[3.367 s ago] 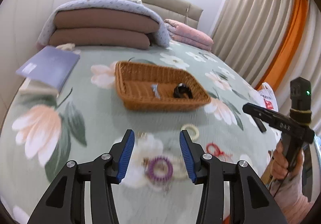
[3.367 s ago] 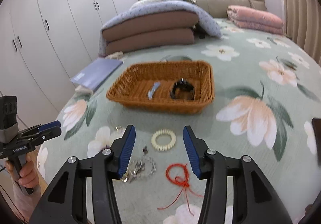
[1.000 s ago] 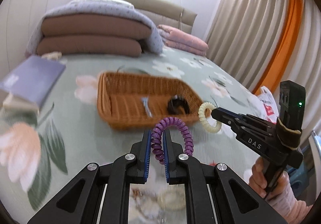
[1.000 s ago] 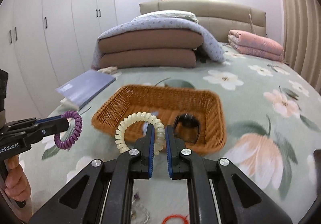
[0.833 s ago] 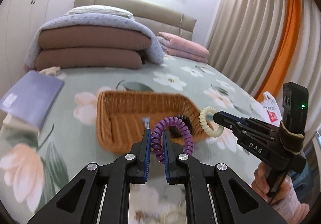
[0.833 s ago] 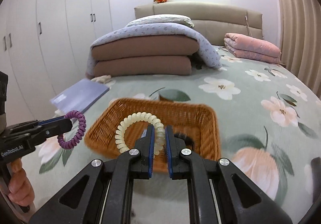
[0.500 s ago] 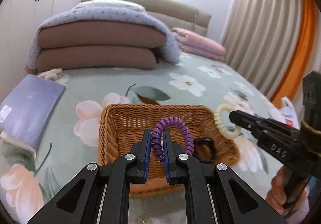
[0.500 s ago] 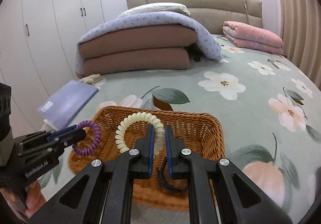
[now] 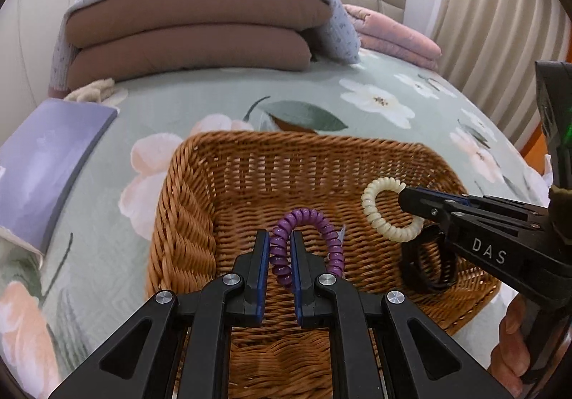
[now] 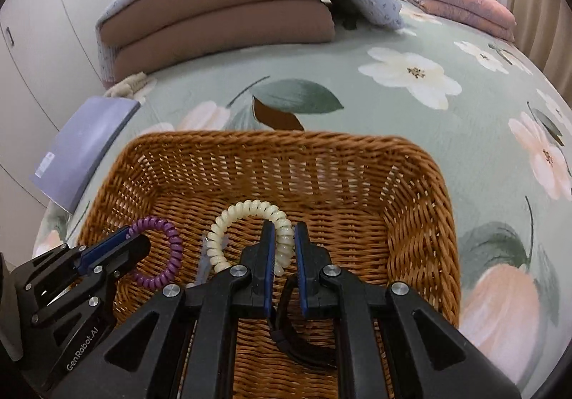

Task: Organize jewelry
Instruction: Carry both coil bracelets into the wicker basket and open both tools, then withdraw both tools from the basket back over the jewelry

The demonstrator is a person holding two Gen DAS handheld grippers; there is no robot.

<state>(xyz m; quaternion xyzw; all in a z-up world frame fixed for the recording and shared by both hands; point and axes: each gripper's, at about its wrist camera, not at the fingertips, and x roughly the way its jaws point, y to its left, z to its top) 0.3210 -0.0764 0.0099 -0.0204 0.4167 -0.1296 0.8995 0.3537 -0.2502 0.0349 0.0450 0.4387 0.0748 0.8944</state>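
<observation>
Now, left tongs: pinching the purple coil band, hanging over the wicker basket.
Right tongs: clamping the cream coil band above it too.

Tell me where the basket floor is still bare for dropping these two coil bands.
Bare weave lies along the far wall of the basket and in its far right corner. Crowded: the near middle, where a black band and a small pale piece lie under the cream coil and purple coil.

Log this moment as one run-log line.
left gripper: shut on purple coil tie | right gripper: shut on cream coil tie | both over wicker basket | not released
</observation>
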